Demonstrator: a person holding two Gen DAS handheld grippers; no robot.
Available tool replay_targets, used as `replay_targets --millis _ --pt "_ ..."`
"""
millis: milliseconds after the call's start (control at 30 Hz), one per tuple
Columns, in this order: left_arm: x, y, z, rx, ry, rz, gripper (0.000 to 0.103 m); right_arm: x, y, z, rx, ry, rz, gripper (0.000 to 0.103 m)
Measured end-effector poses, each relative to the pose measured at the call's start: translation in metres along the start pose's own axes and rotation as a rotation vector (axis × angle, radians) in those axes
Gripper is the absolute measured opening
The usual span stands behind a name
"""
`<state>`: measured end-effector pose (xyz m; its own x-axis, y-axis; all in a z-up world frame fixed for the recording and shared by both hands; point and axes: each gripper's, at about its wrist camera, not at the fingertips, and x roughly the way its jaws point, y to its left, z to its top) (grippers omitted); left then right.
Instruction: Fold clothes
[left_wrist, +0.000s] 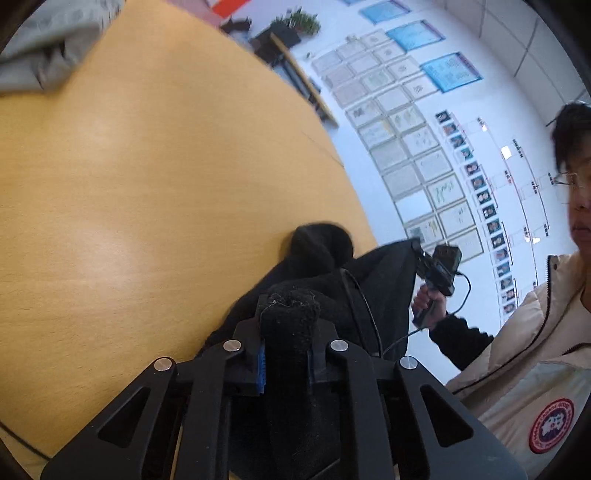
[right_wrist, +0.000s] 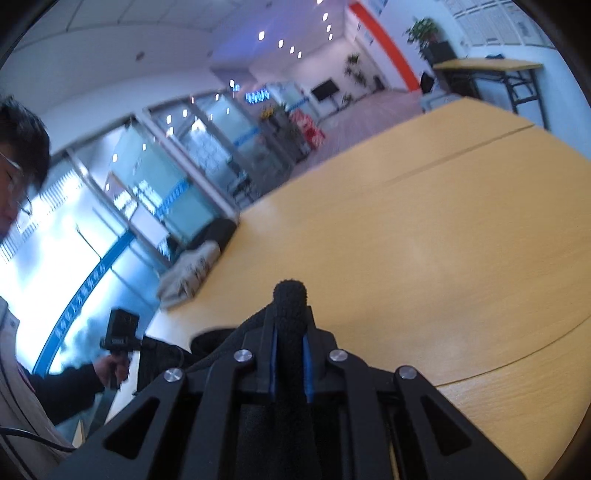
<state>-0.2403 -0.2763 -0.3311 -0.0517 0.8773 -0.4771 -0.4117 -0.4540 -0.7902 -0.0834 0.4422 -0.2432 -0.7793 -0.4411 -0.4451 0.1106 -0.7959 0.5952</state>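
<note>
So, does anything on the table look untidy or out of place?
Yes. A grey garment lies crumpled at the far edge of the table, unfolded. Otherwise nothing odd: both tongs, left and right, are shut on the black garment.

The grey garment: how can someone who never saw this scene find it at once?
Start from the big yellow table. In the left wrist view, the grey garment lies crumpled at the table's far left corner, apart from both grippers. It is pale grey, while the black garment is held by the left gripper and the right gripper.
</note>
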Motion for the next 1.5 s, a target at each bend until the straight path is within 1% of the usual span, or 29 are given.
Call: replay_targets --millis 67,100,167,233,300,367,433,467,500,533,567,600,633,667,700,733,767,800,833,900,933,1000,1033,1067,1133,1167,1267,1367,1500 --pt "-0.016 0.001 -0.004 0.006 -0.079 -0.010 0.012 -0.010 -0.009 0.000 0.016 -0.019 -0.026 0.010" --pt "-0.017 0.005 -0.005 0.003 -0.094 -0.020 0.012 -0.011 -0.015 -0.001 0.027 -0.018 -0.037 0.010" --pt "-0.007 0.016 -0.004 -0.001 -0.074 0.003 0.012 0.014 -0.037 -0.010 0.055 0.066 -0.060 0.010" --pt "0.007 0.029 -0.002 -0.006 -0.039 0.037 0.012 0.044 -0.047 -0.016 0.023 0.151 -0.080 0.010" --pt "0.015 0.034 0.002 0.024 -0.025 0.045 0.013 0.057 -0.049 -0.012 -0.009 0.157 -0.069 0.010" --pt "0.020 0.039 0.006 0.025 -0.023 0.046 0.014 0.060 -0.050 -0.006 -0.031 0.142 -0.063 0.010" --pt "0.030 0.049 0.008 0.021 0.011 0.081 0.018 0.069 -0.060 -0.008 -0.035 0.183 -0.082 0.011" --pt "0.035 0.053 0.008 0.022 0.029 0.103 0.023 0.077 -0.067 -0.014 -0.024 0.226 -0.090 0.011" --pt "0.038 0.055 0.009 0.028 0.040 0.117 0.023 0.085 -0.074 -0.020 -0.012 0.268 -0.098 0.012" --pt "0.039 0.054 0.010 0.037 0.041 0.128 0.026 0.091 -0.078 -0.024 -0.006 0.300 -0.110 0.011" --pt "0.038 0.052 0.012 0.039 0.033 0.148 0.030 0.088 -0.076 -0.022 -0.021 0.294 -0.134 0.013" --pt "0.034 0.046 0.013 0.050 0.020 0.174 0.037 0.086 -0.073 -0.020 -0.035 0.287 -0.159 0.024" --pt "0.028 0.038 0.013 0.070 0.008 0.201 0.050 0.084 -0.071 -0.017 -0.050 0.281 -0.183 0.034" --pt "0.022 0.029 0.014 0.090 -0.005 0.227 0.053 0.079 -0.066 -0.014 -0.070 0.267 -0.207 0.038" --pt "0.017 0.020 0.015 0.109 -0.017 0.254 0.053 0.066 -0.054 -0.008 -0.110 0.229 -0.230 0.043" --pt "0.009 0.007 0.014 0.143 -0.035 0.271 0.055 0.053 -0.042 -0.001 -0.150 0.191 -0.252 0.043" --pt "0.000 -0.010 0.012 0.185 -0.055 0.286 0.062 0.041 -0.030 0.005 -0.189 0.152 -0.274 0.044" --pt "-0.010 -0.030 0.009 0.226 -0.073 0.304 0.065 0.028 -0.016 0.011 -0.234 0.117 -0.292 0.049" --pt "-0.020 -0.049 0.006 0.266 -0.091 0.322 0.066 0.019 0.004 0.011 -0.297 0.095 -0.288 0.055" --pt "-0.042 -0.083 0.000 0.322 -0.114 0.357 0.066 0.001 0.046 0.008 -0.406 0.071 -0.238 0.055" --pt "-0.055 -0.099 -0.003 0.341 -0.124 0.377 0.066 -0.007 0.060 0.008 -0.436 0.079 -0.226 0.055" --pt "-0.086 -0.132 -0.010 0.369 -0.142 0.425 0.072 -0.030 0.075 0.010 -0.451 0.086 -0.218 0.055" --pt "-0.101 -0.146 -0.015 0.376 -0.144 0.462 0.078 -0.049 0.070 0.013 -0.421 0.074 -0.229 0.057" --pt "-0.116 -0.157 -0.020 0.380 -0.142 0.507 0.080 -0.069 0.063 0.016 -0.386 0.060 -0.243 0.058" --pt "-0.139 -0.175 -0.030 0.389 -0.115 0.577 0.082 -0.113 0.038 0.020 -0.292 0.028 -0.300 0.060" --pt "-0.147 -0.183 -0.035 0.394 -0.097 0.608 0.086 -0.134 0.024 0.017 -0.252 0.015 -0.322 0.060" --pt "-0.136 -0.199 -0.048 0.428 -0.015 0.647 0.088 -0.185 -0.012 -0.005 -0.127 0.008 -0.390 0.060" --pt "-0.086 -0.206 -0.058 0.527 0.106 0.649 0.088 -0.201 -0.021 -0.040 -0.014 0.021 -0.392 0.063" --pt "0.010 -0.201 -0.077 0.687 0.279 0.581 0.088 -0.195 -0.005 -0.099 0.068 0.062 -0.363 0.064"
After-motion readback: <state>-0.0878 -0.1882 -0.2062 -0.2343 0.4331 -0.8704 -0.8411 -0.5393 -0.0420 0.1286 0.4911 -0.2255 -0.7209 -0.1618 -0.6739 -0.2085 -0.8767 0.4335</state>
